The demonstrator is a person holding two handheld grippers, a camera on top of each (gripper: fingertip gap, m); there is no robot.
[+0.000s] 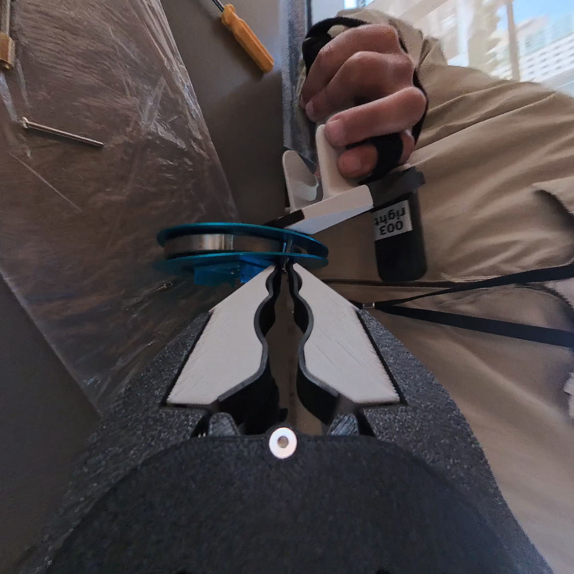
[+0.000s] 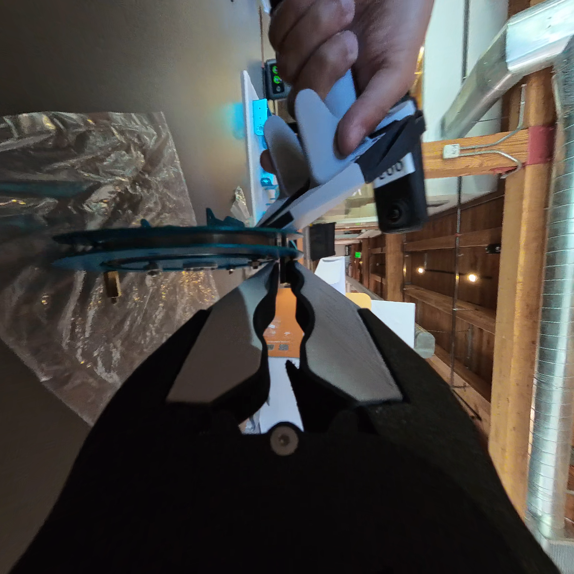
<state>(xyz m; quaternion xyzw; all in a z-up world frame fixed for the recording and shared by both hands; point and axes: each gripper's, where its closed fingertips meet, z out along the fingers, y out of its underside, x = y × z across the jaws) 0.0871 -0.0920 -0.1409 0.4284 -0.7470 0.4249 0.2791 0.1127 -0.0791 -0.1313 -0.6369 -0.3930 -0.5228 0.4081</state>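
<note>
A blue disc assembly [image 1: 242, 245], two teal plates with a silver ring between them, is held off the table between both grippers. My left gripper [image 1: 284, 270] is shut on a small post at the assembly's rim. The right gripper's white fingers [image 1: 329, 214], held by a hand [image 1: 360, 93], meet the rim from the other side. In the right wrist view the assembly [image 2: 174, 245] is edge-on, with a brass standoff [image 2: 112, 284] sticking out of one plate. My right gripper [image 2: 284, 273] is shut on a dark post at the rim, and the left gripper's fingers [image 2: 310, 205] press on the opposite face.
A crinkled clear plastic sheet [image 1: 108, 155] covers the brown table; it also shows in the right wrist view [image 2: 93, 217]. An orange-handled screwdriver [image 1: 247, 37] and a long screw [image 1: 62, 133] lie on the table. A beige sleeve [image 1: 497, 155] is close by. Wooden beams and a metal duct [image 2: 553, 279] stand behind. Less than 4 cm separates the two grippers' tips.
</note>
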